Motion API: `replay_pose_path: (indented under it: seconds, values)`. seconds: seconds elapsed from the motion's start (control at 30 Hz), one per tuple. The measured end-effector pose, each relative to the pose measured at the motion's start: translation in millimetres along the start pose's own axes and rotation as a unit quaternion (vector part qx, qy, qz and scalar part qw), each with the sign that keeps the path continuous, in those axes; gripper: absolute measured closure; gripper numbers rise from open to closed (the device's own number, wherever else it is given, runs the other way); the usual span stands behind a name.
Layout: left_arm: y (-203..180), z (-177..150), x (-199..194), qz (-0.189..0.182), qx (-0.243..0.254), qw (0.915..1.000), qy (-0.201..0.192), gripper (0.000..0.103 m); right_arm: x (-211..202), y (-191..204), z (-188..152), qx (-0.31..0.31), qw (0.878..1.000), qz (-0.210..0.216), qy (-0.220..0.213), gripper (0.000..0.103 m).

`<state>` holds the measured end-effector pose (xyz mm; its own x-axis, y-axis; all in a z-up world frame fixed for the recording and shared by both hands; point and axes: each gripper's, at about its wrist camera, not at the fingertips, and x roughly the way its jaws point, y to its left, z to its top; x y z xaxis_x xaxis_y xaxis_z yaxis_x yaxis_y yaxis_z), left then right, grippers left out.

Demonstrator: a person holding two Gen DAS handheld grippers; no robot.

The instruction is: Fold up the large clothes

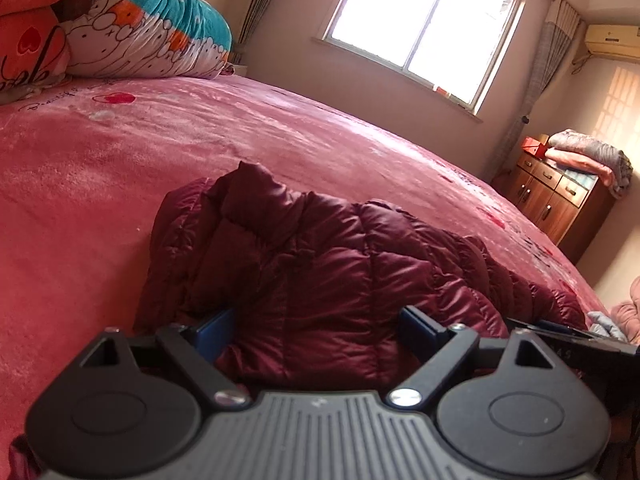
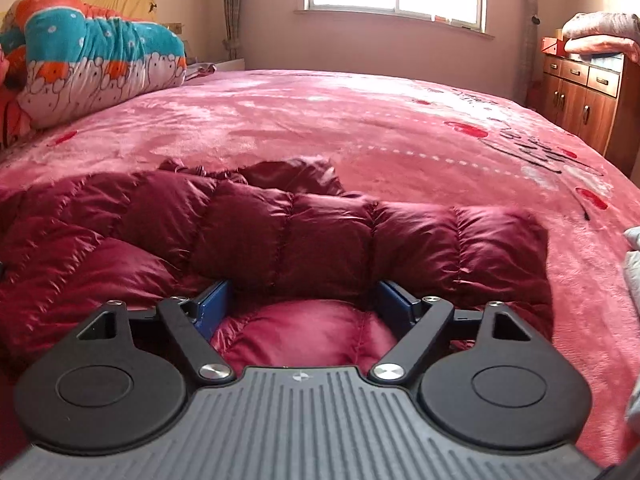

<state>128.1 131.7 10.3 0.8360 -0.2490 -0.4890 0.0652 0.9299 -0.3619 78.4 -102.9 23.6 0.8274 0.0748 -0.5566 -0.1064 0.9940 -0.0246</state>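
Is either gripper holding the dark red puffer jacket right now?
No. Both the left gripper and right gripper stand open over the jacket.

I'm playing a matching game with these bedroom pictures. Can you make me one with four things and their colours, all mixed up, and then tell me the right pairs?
Things:
1. puffy jacket
2. bed cover
3. rolled quilt
4. cabinet

Colours:
A. brown wood
B. dark red and shiny
C. teal, white and orange
D. pink with red hearts

Right pairs: 1-B, 2-D, 3-C, 4-A.

The jacket lies on the bed cover, the quilt sits at the far left of the bed, and the cabinet stands by the wall on the right.
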Motion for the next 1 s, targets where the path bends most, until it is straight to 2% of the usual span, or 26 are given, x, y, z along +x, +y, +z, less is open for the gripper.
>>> replay_pose_path:
  seconds: [0.1, 0.23, 0.33, 0.5, 0.67, 0.8, 0.87, 1.0]
  values:
    - [-6.1, 2.2, -3.7, 0.006, 0.005, 1.0, -0.003, 0.015, -1.0, -1.3, -3.1, 0.0, 1.0, 0.002, -0.002, 0.002]
    - [-15.9, 8.5, -18.2, -0.024, 0.028, 0.9984, -0.042, 0.015, -7.6, -0.2, -0.9, 0.001, 1.0, -0.001, -0.008, 0.002]
    - [-14.2, 10.5, -19.0, -0.033, 0.027, 0.9973, -0.06, 0.014, -22.6, -4.2, -0.8, 0.021, 0.999, 0.001, -0.025, 0.001]
    - [-1.3, 21.1, -1.6, -0.017, -0.001, 0.9983, -0.056, 0.014, -46.5, -11.6, 1.7, 0.008, 0.999, -0.032, -0.035, 0.0]
    - [11.2, 32.5, 11.9, -0.021, -0.041, 0.9977, -0.05, 0.014, -32.1, -27.2, -10.6, 0.017, 0.999, -0.038, 0.005, 0.0]
    - [26.9, 28.8, 20.1, 0.009, -0.084, 0.9961, -0.028, 0.015, -28.0, -23.9, -21.7, 0.006, 0.999, -0.043, 0.001, 0.0]
    - [31.4, 27.5, 24.1, 0.033, -0.091, 0.9952, -0.014, 0.018, -25.2, -23.1, -25.8, 0.003, 0.999, -0.046, 0.004, 0.0]
    - [35.0, 22.9, 29.6, 0.044, -0.098, 0.9942, 0.002, 0.019, -21.0, -27.8, -29.8, 0.012, 0.999, -0.04, 0.011, 0.0]
